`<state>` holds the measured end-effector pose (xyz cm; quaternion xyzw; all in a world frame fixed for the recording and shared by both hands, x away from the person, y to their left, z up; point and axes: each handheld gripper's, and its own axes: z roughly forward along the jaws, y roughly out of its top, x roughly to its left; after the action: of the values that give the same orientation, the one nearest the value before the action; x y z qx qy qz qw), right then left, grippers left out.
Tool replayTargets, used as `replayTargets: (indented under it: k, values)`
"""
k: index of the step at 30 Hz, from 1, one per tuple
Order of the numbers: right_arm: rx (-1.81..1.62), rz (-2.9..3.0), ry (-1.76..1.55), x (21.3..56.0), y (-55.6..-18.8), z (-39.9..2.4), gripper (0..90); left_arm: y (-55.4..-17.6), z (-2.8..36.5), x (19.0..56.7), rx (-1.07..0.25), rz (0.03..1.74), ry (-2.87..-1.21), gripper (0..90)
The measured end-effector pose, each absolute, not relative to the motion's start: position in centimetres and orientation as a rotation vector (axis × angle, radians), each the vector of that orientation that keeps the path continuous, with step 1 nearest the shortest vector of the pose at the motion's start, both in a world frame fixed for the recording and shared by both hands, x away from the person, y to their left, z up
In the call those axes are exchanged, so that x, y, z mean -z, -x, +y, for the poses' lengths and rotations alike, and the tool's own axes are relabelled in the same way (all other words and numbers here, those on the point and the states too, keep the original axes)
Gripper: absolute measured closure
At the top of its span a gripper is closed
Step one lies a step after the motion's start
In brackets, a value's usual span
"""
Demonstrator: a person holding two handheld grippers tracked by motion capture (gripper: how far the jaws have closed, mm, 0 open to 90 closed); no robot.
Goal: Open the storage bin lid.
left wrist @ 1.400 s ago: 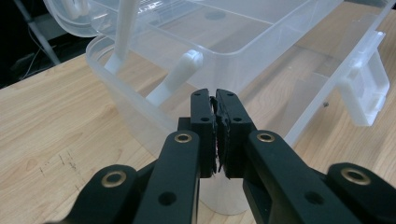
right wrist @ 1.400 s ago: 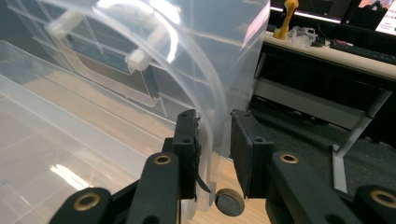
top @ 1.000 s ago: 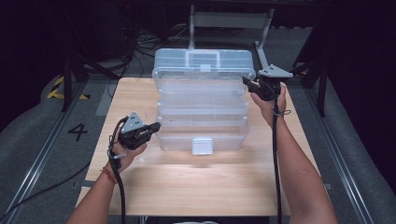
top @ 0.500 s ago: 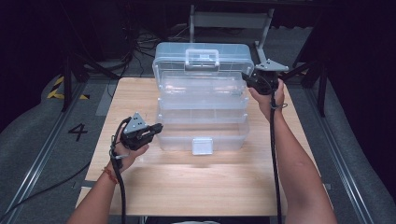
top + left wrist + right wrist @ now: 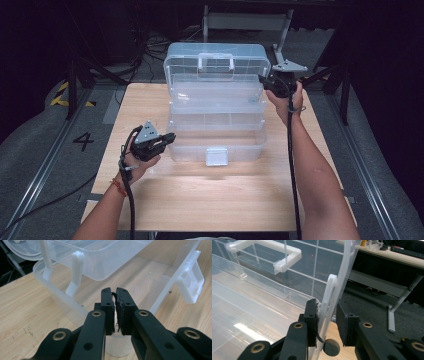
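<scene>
A clear plastic toolbox [image 5: 217, 142] stands open in the middle of the wooden table, its trays [image 5: 217, 95] stepped back one above another. The lid [image 5: 216, 62] with its white handle [image 5: 274, 252] stands upright at the far side. My right gripper [image 5: 262, 82] is at the lid's right end. Its jaws have just been closing and now pinch the lid's side wall [image 5: 347, 267] and a white hinge arm [image 5: 329, 290] between the pads of the right gripper [image 5: 326, 307]. My left gripper [image 5: 169, 137] is shut with nothing in it, its tips [image 5: 115, 293] against the base's left end.
The white front latch [image 5: 216, 156] hangs on the base's near wall. Bare wooden table [image 5: 210, 200] lies between the box and the near edge. A metal stand [image 5: 245, 22] and cables sit behind the table. The floor drops away on both sides.
The lid has swung up from a flatter tilt to upright, and the trays have spread. My right gripper went up and back with it. The left gripper has stayed put.
</scene>
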<state>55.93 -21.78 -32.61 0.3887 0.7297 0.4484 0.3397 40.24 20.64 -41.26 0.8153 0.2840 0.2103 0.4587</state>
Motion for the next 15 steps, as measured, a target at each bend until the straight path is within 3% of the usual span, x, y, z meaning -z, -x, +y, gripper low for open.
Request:
replayTargets:
  k: [15]
  values:
    - [-1.175, 1.942, -1.063, 32.0, -57.9, -21.9, 75.6, -40.3, 20.7, 41.2, -0.522, 0.695, -2.01, 83.5]
